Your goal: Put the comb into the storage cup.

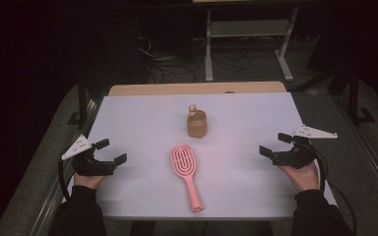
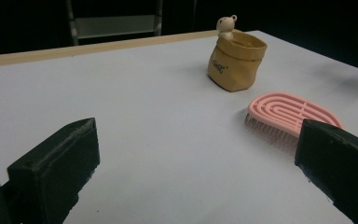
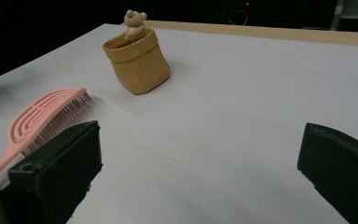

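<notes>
A pink hairbrush (image 1: 186, 174) lies bristles down near the middle of the white table top (image 1: 142, 118), its handle toward the near edge. Behind it stands a small tan pouch (image 1: 197, 124) with a little bear figure (image 1: 193, 109) at its rim. My left gripper (image 1: 111, 150) rests at the table's left edge, open and empty, well left of the brush. My right gripper (image 1: 274, 144) sits at the right edge, open and empty too. The left gripper view has the pouch (image 2: 235, 60) and brush head (image 2: 290, 114) ahead to the right. The right gripper view has the pouch (image 3: 137, 63) and brush (image 3: 39, 123) at left.
A strip of bare wood (image 1: 197, 88) runs along the table's far edge. Beyond it, in the dark, stand a white metal frame (image 1: 248, 42) and loose cables (image 1: 172, 64) on the floor. Open white surface lies between each gripper and the brush.
</notes>
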`<action>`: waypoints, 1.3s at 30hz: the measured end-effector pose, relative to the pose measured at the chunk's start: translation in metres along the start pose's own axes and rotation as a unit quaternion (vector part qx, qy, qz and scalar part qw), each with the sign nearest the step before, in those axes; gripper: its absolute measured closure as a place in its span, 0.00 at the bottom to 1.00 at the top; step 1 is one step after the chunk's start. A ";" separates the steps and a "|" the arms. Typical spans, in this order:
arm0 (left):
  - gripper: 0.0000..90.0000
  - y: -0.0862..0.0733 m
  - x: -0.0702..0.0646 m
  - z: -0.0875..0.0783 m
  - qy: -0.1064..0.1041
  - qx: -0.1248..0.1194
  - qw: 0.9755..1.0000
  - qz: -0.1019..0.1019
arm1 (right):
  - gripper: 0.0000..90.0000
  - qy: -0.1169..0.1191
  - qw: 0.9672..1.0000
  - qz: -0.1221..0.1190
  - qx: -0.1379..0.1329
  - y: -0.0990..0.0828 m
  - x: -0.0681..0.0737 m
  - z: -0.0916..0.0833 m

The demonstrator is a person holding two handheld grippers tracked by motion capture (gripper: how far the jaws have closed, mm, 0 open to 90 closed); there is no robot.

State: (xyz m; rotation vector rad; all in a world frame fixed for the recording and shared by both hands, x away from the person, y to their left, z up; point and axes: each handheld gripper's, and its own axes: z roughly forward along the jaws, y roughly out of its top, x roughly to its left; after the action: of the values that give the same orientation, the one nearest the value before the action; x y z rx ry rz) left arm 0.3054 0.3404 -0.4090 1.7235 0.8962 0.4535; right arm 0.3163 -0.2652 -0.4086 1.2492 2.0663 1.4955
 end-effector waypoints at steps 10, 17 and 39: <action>0.00 0.000 0.000 -0.002 0.004 -0.003 1.000 -0.007 | 0.00 0.006 1.000 -0.003 0.008 0.000 0.001 -0.001; 0.00 -0.001 -0.002 -0.003 0.011 -0.003 1.000 -0.007 | 0.00 0.008 1.000 -0.001 0.001 0.003 0.004 -0.003; 0.00 -0.001 -0.002 -0.005 0.024 -0.012 1.000 -0.003 | 0.00 0.022 0.998 -0.035 0.044 0.017 0.024 0.011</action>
State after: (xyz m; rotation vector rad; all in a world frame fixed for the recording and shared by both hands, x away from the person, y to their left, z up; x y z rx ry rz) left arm 0.3004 0.3423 -0.4085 1.6940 0.9280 0.5014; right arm 0.3174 -0.2384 -0.3927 1.1711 2.2016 1.4271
